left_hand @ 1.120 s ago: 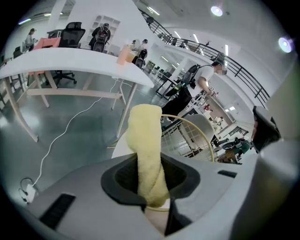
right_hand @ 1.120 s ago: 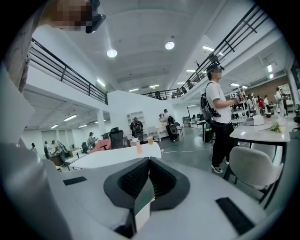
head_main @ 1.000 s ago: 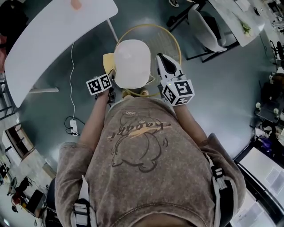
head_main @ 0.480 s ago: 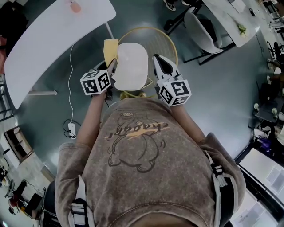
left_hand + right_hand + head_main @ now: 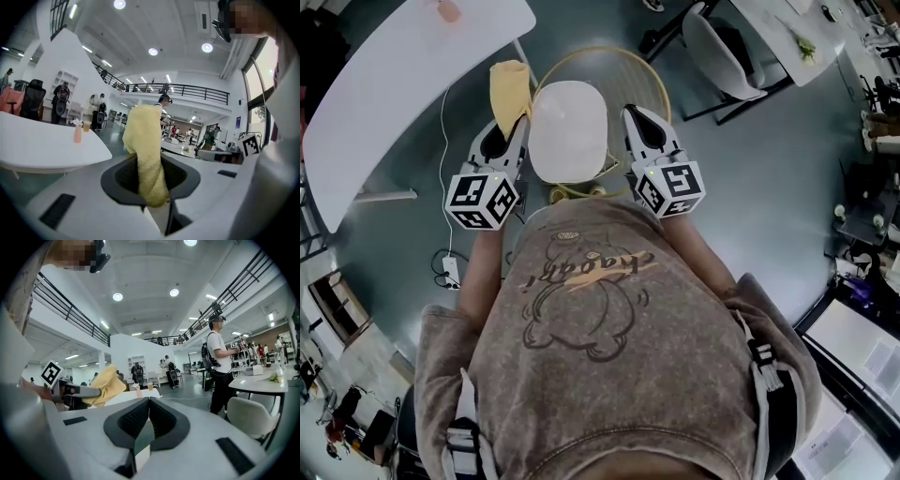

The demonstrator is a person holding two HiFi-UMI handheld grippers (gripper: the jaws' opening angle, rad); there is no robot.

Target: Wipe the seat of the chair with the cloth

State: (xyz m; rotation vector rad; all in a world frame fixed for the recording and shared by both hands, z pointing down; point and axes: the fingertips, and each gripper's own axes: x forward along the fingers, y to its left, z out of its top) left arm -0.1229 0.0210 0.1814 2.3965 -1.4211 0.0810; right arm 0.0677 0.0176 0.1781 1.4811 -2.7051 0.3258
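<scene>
Two tools flank the chair's white seat (image 5: 569,131) — the left gripper (image 5: 514,127) clamped on the yellow cloth (image 5: 508,89) held off to the seat's left, the right gripper (image 5: 635,117) closed on nothing — so wiping looks not yet begun, and the next move calls for bringing the cloth down onto the seat.

Yellow cloth (image 5: 508,89), white seat (image 5: 569,131), grey floor (image 5: 750,197)

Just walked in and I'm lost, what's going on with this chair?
A person stands over a white seat, a gripper in each hand. The left gripper has its jaws shut on a yellow cloth, held beside the seat's left edge. The right gripper is at the seat's right side, jaws shut on nothing.
</scene>
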